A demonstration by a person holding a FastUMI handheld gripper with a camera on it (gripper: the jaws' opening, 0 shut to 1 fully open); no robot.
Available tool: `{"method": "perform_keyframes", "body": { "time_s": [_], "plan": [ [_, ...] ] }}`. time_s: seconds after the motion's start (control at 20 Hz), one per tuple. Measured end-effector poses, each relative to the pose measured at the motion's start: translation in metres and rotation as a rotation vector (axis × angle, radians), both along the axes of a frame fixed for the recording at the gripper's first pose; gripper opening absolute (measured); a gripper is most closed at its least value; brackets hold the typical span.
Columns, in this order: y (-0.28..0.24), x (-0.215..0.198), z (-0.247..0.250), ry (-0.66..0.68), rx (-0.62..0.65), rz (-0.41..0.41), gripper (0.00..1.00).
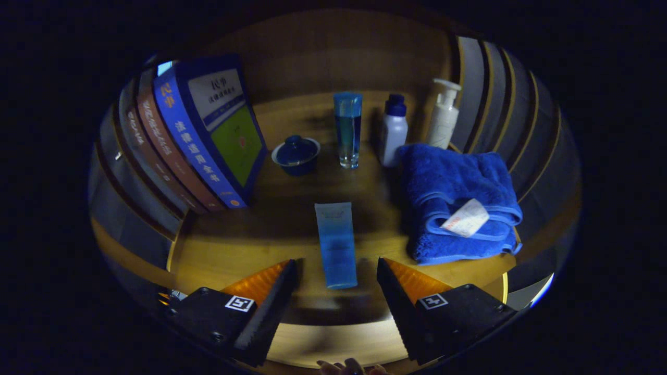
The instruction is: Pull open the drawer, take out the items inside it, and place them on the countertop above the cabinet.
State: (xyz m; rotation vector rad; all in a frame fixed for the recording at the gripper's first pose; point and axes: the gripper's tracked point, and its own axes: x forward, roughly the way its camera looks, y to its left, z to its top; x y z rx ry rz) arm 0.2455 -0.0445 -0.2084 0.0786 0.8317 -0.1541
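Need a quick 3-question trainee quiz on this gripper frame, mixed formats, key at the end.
1. True or false: the gripper has its fingers shut on the blue tube.
2. Multiple choice: what stands directly beyond the tube, further along the wooden countertop? A) tall clear glass B) pump bottle C) folded blue towel
3. Fill in: the lidded blue bowl sits between the leaning books and the ____.

Key
1. False. The fingers are spread apart, with the tube's near end lying between them, untouched.
2. A. The pump bottle and the white bottle with a blue cap stand further right, behind the towel.
3. Glass.
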Motion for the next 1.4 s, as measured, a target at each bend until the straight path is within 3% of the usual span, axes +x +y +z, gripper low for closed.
{"method": "perform_keyframes", "body": {
  "time_s": [0.45, 0.7, 1.0, 1.4],
  "plan": [
    [0.015, -0.104, 0.104, -0.324, -0.057, 0.039, 0.98],
    [0.022, -0.175, 0.121, -0.454, -0.058, 0.053, 0.98],
    [0.028, -0.247, 0.091, -0.537, -0.046, 0.082, 0.98],
    [0.018, -0.307, 0.003, -0.482, -0.027, 0.031, 0.98]
  ]
}}
